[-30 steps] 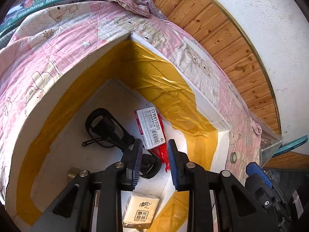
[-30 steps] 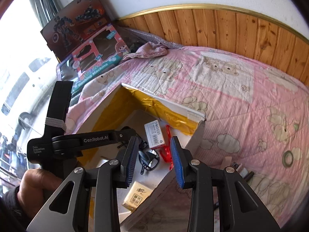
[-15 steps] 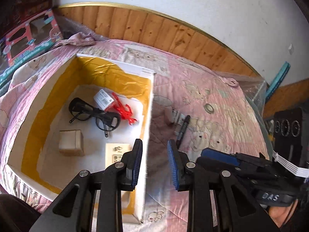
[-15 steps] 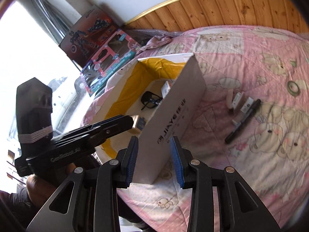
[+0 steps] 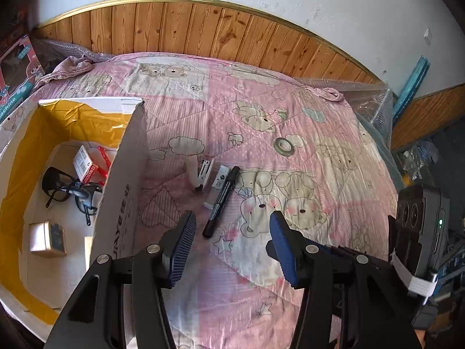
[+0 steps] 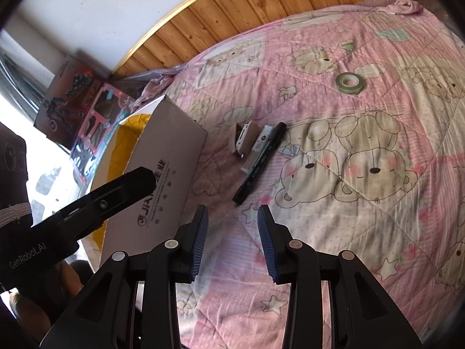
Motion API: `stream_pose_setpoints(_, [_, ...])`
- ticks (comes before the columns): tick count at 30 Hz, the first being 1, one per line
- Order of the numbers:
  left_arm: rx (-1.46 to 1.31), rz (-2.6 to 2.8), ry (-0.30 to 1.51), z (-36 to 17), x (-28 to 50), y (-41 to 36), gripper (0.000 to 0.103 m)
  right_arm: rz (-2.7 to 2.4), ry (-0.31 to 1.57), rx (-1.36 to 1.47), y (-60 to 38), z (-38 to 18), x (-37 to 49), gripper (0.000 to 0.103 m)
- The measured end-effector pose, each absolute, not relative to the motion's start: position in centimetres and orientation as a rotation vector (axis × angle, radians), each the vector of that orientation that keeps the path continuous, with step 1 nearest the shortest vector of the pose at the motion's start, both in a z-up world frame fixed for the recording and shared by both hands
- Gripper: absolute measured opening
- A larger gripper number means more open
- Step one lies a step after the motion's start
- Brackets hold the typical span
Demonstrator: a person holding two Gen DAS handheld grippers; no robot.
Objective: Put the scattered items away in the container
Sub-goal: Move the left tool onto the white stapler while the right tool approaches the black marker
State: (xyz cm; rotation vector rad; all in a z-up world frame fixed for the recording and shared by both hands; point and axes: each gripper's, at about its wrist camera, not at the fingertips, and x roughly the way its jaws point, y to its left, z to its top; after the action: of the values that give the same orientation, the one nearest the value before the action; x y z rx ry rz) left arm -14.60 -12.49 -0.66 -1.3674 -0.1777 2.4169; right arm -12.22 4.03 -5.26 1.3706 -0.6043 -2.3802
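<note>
Black marker [image 5: 221, 201] is lying touching a white eraser-like block [image 5: 215, 186] just beside the stapler [image 5: 200, 173], near the box [image 5: 122, 192], so the left gripper [image 5: 231, 244], gaping wide and empty, is risking nudging both, while the right gripper [image 6: 231, 242] is hovering half-open, empty.

We see a pink blanket [image 5: 290, 116] with little bears on it, a black pen [image 5: 222, 200], a green tape ring [image 6: 349, 82] and a white box [image 5: 122, 203], yellow inside.
</note>
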Motion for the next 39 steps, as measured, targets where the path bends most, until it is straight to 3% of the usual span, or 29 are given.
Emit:
stream_pose_setpoints(8, [-1.478, 2.466, -0.189, -3.8, -21.3, -12.3, 0.054, -2.468, -0.384, 1.425, 1.1, -9.0, -17.9, 0.036])
stream_pose_setpoints(10, [-1.51, 2.46, -0.185, -4.9, -22.5, -12.3, 0.054, -2.488, -0.345, 1.434, 0.7, -10.0, -19.0, 0.029])
stream_pose_setpoints(17, [-1.608, 2.412, -0.164, -9.1, -24.9, -11.6, 0.054, -2.557, -0.245, 1.556, 2.0, -12.9, -20.4, 0.02])
stream_pose_setpoints(20, [-1.635, 2.391, -0.156, -10.9, -25.7, -11.1, 0.054, -2.548, -0.41, 1.554, 4.6, -13.0, -20.3, 0.015])
stream_pose_setpoints(21, [-1.648, 2.384, -0.154, -11.5, -26.0, -11.0, 0.054, -2.55, -0.428, 1.542, 4.9, -12.8, -20.2, 0.02])
stream_pose_setpoints(31, [-1.647, 2.391, -0.305, -13.9, -27.9, -11.7, 0.054, -2.456, -0.558, 1.478, 3.4, -11.8, -20.1, 0.02])
stream_pose_setpoints(33, [-1.636, 2.393, -0.264, -13.9, -28.1, -10.8, 0.047, -2.458, -0.574, 1.48, 3.7, -11.9, -20.1, 0.021])
stream_pose_setpoints(37, [-1.577, 2.444, -0.042, -13.5, -27.4, -8.2, 0.045, -2.461, -0.608, 1.482, 4.3, -11.9, -19.9, 0.024])
stream_pose_setpoints(39, [-1.554, 2.461, -0.017, -13.1, -27.0, -7.8, 0.045, -2.465, -0.625, 1.48, 4.7, -11.8, -19.8, 0.024])
